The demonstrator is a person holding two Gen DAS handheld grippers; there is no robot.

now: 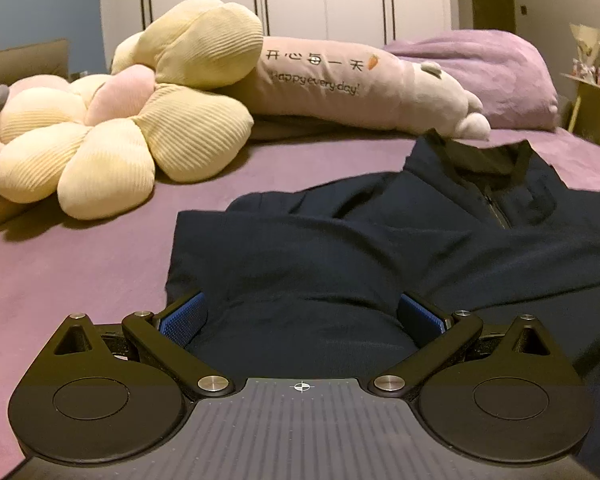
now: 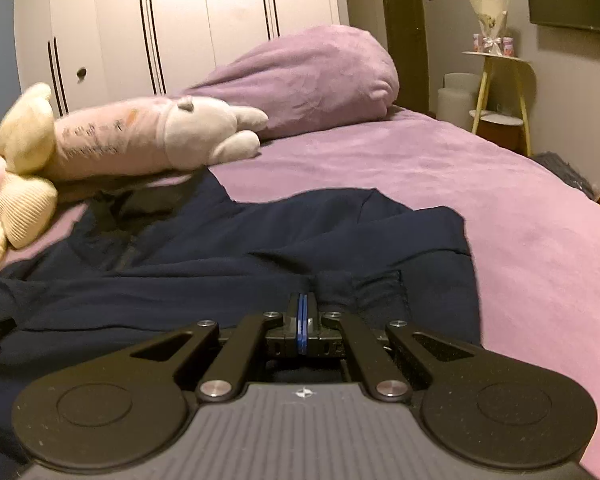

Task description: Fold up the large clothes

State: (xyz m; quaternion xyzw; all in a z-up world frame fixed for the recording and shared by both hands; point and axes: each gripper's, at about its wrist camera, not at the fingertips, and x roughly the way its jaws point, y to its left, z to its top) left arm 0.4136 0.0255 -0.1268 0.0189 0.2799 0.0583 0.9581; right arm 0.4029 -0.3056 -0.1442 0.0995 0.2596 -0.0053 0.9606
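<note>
Landmark: dark navy zip-neck garment (image 1: 340, 248), spread flat on the purple bed cover (image 1: 80, 264).

Left of garment: cream flower-shaped cushion (image 1: 112, 136).
Behind its collar: long pink plush (image 1: 340, 88) printed "Happy every day!", lying on its side.
Behind and right: purple pillow (image 1: 484, 76).

Left gripper (image 1: 302, 316): blue-padded jaws spread wide, a raised fold of the garment between them.
Right gripper (image 2: 302, 312): pads pressed together at the garment's near edge; pinched cloth cannot be confirmed.
</note>
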